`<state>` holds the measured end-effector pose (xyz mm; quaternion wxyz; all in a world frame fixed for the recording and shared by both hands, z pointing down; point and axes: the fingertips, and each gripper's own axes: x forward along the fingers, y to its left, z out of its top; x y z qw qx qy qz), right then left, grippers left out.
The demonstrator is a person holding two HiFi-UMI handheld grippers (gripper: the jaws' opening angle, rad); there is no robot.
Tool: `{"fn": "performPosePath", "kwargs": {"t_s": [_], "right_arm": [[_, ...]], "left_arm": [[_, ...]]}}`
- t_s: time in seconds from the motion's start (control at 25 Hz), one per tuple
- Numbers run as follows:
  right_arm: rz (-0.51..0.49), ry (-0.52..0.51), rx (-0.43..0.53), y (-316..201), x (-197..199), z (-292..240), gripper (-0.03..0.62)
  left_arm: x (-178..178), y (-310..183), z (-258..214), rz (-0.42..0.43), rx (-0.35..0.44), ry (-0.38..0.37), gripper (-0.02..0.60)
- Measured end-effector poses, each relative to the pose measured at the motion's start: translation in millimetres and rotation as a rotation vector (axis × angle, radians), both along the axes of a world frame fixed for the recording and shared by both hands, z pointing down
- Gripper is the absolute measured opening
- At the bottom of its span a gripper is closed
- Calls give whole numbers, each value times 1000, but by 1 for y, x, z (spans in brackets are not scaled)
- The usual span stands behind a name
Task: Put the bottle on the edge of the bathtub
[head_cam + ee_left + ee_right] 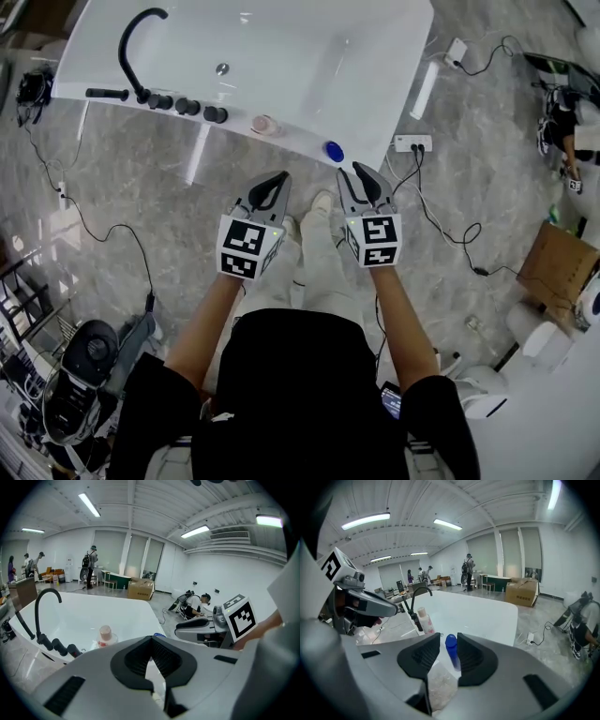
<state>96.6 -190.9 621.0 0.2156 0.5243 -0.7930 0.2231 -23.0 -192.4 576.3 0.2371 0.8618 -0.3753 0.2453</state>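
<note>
A small blue bottle (333, 151) stands upright on the near rim of the white bathtub (375, 84). My right gripper (352, 171) hovers just short of it, open. In the right gripper view the blue bottle (451, 649) shows in the gap of the right gripper (449, 638), a little beyond the pads and untouched. A clear bottle with a pink cap (265, 125) stands on the same rim further left. My left gripper (279, 176) hangs over the floor before it, shut and empty. The left gripper (151, 639) faces the pink-capped bottle (105, 637).
A black arched faucet (139, 45) and several black knobs (187, 107) line the rim at left. A power strip (412, 142) and cables lie on the grey floor at right. A person (561, 122) crouches at far right. A cardboard box (558, 262) sits lower right.
</note>
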Motion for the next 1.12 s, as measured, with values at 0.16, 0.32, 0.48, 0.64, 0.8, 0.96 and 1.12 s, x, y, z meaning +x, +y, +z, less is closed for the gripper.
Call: {"fn": "performPosePath", "kwargs": {"t_s": [0.16, 0.32, 0.48, 0.64, 0.8, 0.96, 1.12], "right_arm": [[52, 6, 32, 4, 1, -34, 84], [95, 7, 42, 18, 5, -59, 54], [103, 16, 62, 38, 7, -83, 41], [105, 18, 90, 57, -6, -115, 34], [121, -5, 131, 72, -21, -146, 28], [143, -17, 176, 89, -35, -177, 25], [161, -29, 241, 103, -42, -206, 25]], "left_arm": [[-9, 6, -25, -8, 16, 24, 12], [-16, 21, -46, -15, 44, 40, 12], [-19, 35, -72, -3, 89, 52, 12], [-30, 43, -101, 15, 137, 64, 12], [-34, 54, -126, 47, 185, 79, 12], [-33, 68, -148, 97, 227, 98, 12], [-33, 73, -172, 125, 283, 125, 12]]}}
